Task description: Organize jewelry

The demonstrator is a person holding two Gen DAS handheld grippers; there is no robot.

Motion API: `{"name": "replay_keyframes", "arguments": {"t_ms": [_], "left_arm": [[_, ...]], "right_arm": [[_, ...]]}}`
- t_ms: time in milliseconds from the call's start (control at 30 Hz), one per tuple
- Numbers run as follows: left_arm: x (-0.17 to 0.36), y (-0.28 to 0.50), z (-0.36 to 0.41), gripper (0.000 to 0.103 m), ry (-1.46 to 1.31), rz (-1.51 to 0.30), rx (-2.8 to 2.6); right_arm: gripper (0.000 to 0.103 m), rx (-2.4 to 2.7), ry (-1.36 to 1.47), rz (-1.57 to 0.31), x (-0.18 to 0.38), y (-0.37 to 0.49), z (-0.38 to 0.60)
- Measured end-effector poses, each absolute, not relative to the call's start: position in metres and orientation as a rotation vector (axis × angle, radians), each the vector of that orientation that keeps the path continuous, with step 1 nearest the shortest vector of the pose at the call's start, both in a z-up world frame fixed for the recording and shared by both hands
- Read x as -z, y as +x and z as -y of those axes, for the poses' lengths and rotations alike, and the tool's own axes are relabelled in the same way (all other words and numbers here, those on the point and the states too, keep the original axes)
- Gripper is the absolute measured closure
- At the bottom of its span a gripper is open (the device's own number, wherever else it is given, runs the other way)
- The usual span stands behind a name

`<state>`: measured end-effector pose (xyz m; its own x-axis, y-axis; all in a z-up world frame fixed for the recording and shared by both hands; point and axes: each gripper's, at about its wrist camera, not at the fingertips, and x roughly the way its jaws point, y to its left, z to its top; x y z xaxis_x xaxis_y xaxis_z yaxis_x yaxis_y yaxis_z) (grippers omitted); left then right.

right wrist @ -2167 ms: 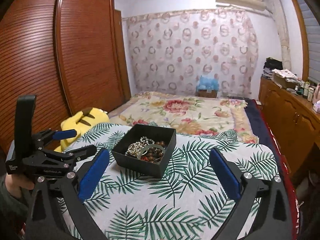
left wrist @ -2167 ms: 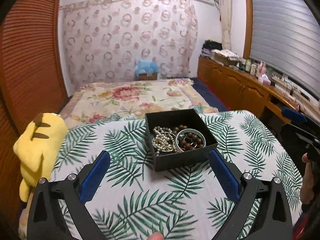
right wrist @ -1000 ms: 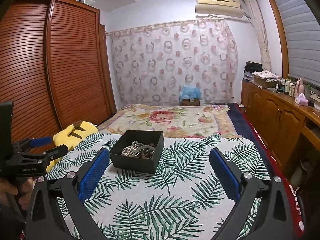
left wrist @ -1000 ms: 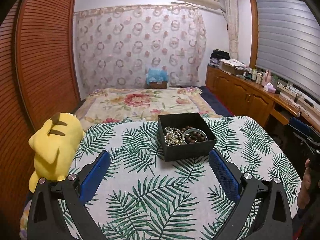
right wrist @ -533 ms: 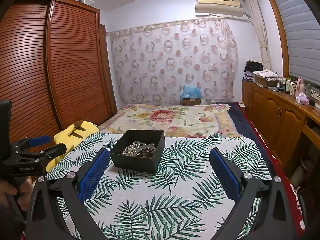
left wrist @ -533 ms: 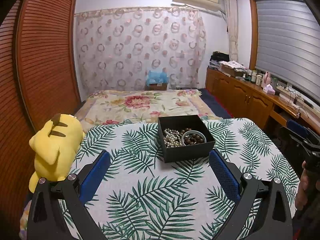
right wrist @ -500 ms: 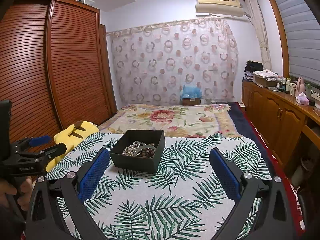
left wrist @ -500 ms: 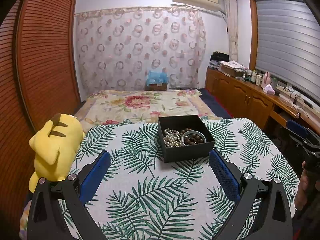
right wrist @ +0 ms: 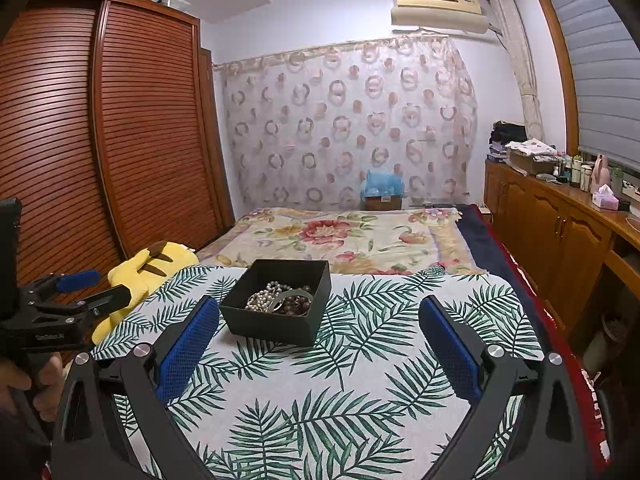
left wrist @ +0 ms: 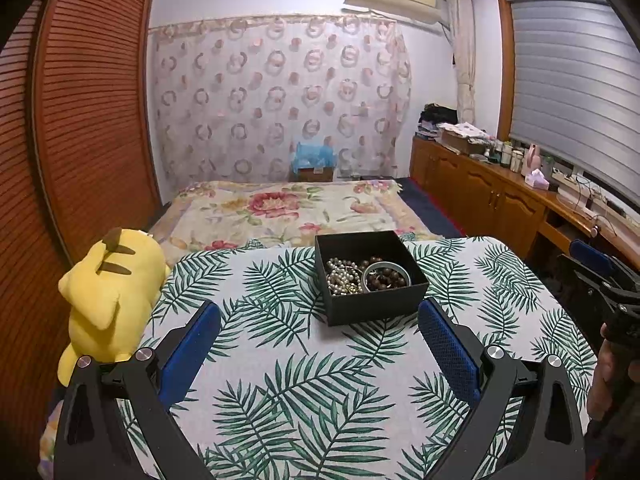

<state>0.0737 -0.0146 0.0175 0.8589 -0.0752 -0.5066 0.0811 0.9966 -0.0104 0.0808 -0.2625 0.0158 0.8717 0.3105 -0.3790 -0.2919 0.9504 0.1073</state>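
On my far left a yellow plush toy with brown-tipped ears (left wrist: 106,300) slumps at the edge of the desk with the palm-leaf printed cloth (left wrist: 280,380), clear of the work. My left hand-held gripper (left wrist: 318,334) hangs low over the near part of that cloth with its blue-padded fingers spread wide and nothing between them.

Ahead and slightly right of its centre line sits the open black square cardboard box (left wrist: 376,304). Inside it I see a tangle of pale pearl-like beads (left wrist: 340,278) on the left and a silver-grey bangle (left wrist: 386,276) ringing a cluster of dark brown wooden beads on the right; through the fisheye I can't be sure whether the strands are knotted together.

My right hand-held gripper (right wrist: 318,334) is likewise wide apart and empty, short of the box, which lies ahead to its left.

All the jewelry looks gathered in the box, so I judge the task is near done. If one more piece needs settling, I'd steady the box wall with the left gripper and come straight down with the right, pinching the rigid bangle rim rather than the loose strands, which would snag and drag their neighbours.
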Motion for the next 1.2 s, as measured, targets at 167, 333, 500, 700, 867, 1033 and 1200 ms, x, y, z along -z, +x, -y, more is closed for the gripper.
{"name": "replay_keyframes", "arguments": {"t_ms": [167, 333, 500, 700, 867, 1033, 1200], "left_arm": [[-0.0192, 0.0727, 0.0159, 0.008, 0.011, -0.531, 0.082], [-0.0190, 0.0725, 0.0159, 0.008, 0.012, -0.530, 0.081], [-0.0184, 0.0724, 0.0155, 0.008, 0.012, -0.530, 0.081], [-0.0205, 0.0718, 0.0164, 0.008, 0.011, -0.527, 0.080], [-0.0207, 0.0717, 0.0159, 0.008, 0.011, -0.527, 0.081], [-0.0199, 0.0714, 0.0155, 0.008, 0.011, -0.527, 0.080], [-0.0226, 0.0709, 0.0164, 0.008, 0.010, -0.524, 0.078]], "right_arm": [[0.002, -0.314, 0.048, -0.403, -0.0163, 0.0809, 0.2628], [0.002, -0.315, 0.045, -0.402, -0.0163, 0.0808, 0.2629], [0.002, -0.314, 0.046, -0.401, -0.0129, 0.0816, 0.2617], [0.002, -0.314, 0.048, -0.401, -0.0141, 0.0814, 0.2624], [0.002, -0.312, 0.045, -0.398, -0.0124, 0.0817, 0.2590], [0.002, -0.313, 0.046, -0.398, -0.0119, 0.0820, 0.2579], [0.002, -0.312, 0.047, -0.398, -0.0124, 0.0816, 0.2576]]}}
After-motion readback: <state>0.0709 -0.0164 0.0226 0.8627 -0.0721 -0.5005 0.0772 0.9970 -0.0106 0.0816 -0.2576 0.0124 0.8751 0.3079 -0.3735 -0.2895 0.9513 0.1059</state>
